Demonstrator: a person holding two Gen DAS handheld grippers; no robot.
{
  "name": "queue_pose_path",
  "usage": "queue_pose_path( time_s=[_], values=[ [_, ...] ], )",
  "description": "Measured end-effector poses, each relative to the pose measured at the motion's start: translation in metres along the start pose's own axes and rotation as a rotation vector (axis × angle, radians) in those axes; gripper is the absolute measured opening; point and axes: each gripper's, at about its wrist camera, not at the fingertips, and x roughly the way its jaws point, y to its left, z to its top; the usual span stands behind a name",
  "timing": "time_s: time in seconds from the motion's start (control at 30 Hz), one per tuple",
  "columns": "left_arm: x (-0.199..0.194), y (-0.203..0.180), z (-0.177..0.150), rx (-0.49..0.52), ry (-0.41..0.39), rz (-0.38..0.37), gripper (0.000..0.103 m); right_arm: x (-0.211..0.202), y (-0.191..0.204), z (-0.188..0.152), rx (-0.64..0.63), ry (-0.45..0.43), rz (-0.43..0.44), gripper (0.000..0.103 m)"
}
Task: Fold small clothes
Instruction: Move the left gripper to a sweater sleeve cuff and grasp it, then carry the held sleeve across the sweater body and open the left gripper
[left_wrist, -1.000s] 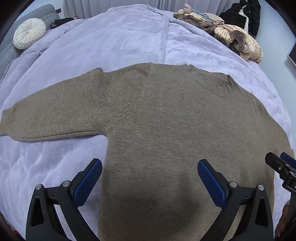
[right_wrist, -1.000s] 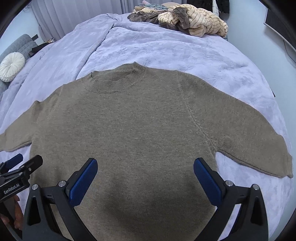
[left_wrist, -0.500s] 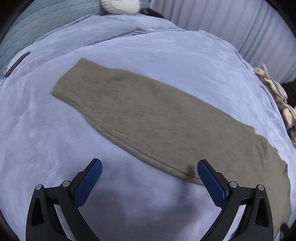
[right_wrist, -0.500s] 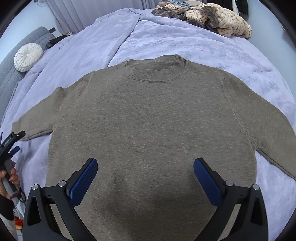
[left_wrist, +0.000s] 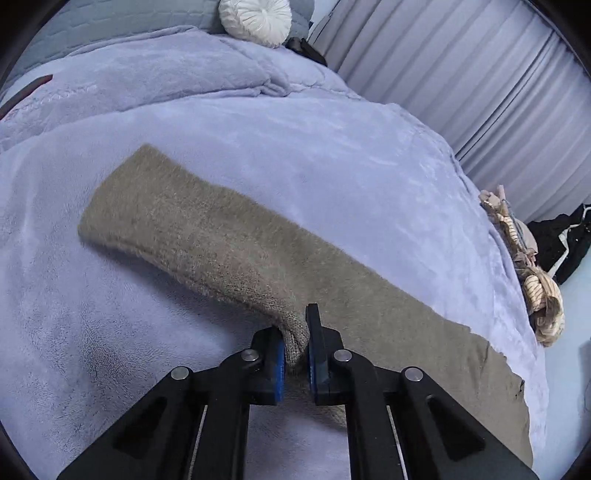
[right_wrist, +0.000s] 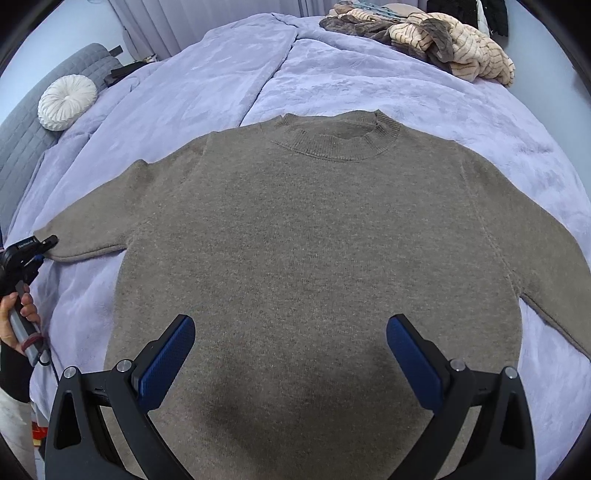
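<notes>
A brown knit sweater (right_wrist: 314, 229) lies flat, front up, on a lilac blanket (right_wrist: 332, 85), collar at the far side. In the left wrist view its left sleeve (left_wrist: 192, 236) stretches away to the upper left. My left gripper (left_wrist: 295, 332) is closing its jaws on the sleeve's near edge, and the blue pads pinch a raised fold of knit. From the right wrist view the same left gripper (right_wrist: 40, 245) sits at that sleeve's lower edge, held by a hand (right_wrist: 18, 314). My right gripper (right_wrist: 290, 332) hangs open above the sweater's lower body, nothing between its fingers.
A pile of striped and brown clothes (right_wrist: 443, 40) lies at the bed's far right. A round white cushion (right_wrist: 66, 101) rests by a grey quilted headboard (right_wrist: 22, 140). Pleated curtains (left_wrist: 480, 92) stand behind the bed. Bare blanket surrounds the sweater.
My left gripper swung from over the sweater's body to the left sleeve, rolled, and went from wide open to shut on the sleeve's edge. The right gripper shifted a little and stayed open.
</notes>
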Motion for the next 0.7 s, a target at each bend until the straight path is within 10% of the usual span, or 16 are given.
queue_pose_path(
  time_s=[0.33,0.7],
  values=[
    [-0.06,-0.187,-0.015,0.343,-0.098,-0.275,0.01,-0.023,-0.038,-0.006,0.076,-0.088,0.07,0.103],
    [0.013,-0.365,-0.177,0.697,0.232,-0.321,0.01,-0.029,-0.126,-0.023,0.23,-0.091,-0.019,0.103]
  ],
)
